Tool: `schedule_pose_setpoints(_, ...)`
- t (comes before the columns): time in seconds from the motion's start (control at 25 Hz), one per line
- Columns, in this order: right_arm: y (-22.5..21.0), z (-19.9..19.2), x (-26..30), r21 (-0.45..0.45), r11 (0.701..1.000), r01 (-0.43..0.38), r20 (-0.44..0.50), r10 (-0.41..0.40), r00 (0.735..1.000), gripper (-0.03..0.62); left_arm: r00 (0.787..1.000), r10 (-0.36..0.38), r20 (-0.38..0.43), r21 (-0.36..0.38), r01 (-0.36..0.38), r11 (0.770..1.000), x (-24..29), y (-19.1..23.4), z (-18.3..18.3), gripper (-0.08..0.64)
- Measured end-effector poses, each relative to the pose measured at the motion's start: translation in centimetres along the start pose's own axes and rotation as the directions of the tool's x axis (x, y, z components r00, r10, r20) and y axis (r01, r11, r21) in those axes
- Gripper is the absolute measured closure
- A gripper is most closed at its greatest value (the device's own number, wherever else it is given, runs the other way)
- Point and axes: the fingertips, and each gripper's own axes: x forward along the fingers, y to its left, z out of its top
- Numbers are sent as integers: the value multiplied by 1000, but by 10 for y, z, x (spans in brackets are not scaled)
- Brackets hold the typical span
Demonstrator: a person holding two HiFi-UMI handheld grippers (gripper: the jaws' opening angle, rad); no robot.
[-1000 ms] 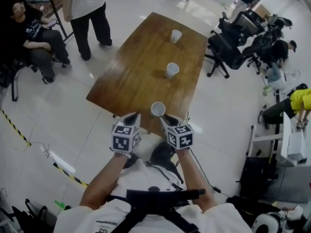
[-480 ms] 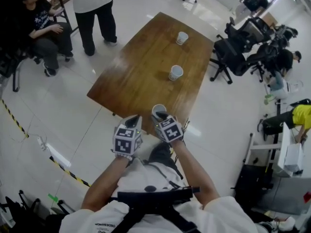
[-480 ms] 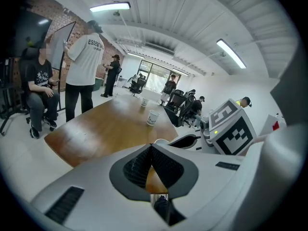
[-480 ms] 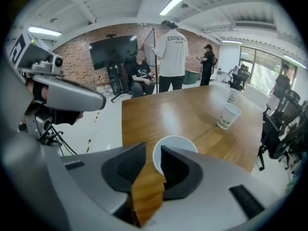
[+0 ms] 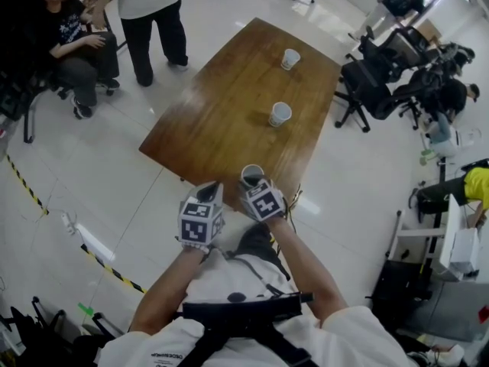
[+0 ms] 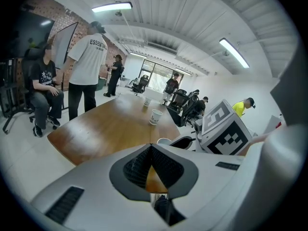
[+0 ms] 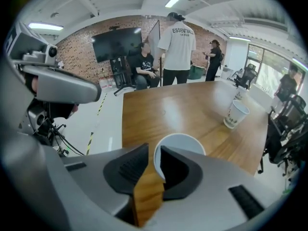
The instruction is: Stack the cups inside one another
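Head view: white paper cup [image 5: 251, 174] at the brown wooden table's [image 5: 221, 105] near edge, at the right gripper's [image 5: 255, 192] tips. Left gripper view: left gripper [image 6: 151, 147] clenched, empty, cup to its right. Right gripper view: jaws closing astride the cup's near wall, not yet pressing; an uneven pinch could crumple the rim or tip it off.

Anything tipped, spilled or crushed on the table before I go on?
Nothing stands out. The near cup, middle cup and far cup all stand upright on the table, no spill or dent visible.
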Motion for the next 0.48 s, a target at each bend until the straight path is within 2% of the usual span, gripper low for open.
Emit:
schedule_pose_setpoints(0.28,-3,-4,2,-11,1000,19,-5,-19,1000,555,1000,-7,-23,12,7,1000,6,-7,-5,572)
schedule_pose_setpoints(0.48,-7,-5,0,-22,999,42,-3,-42,999,561,999,-9,-31,22,10,1000,8,-9,-7,572)
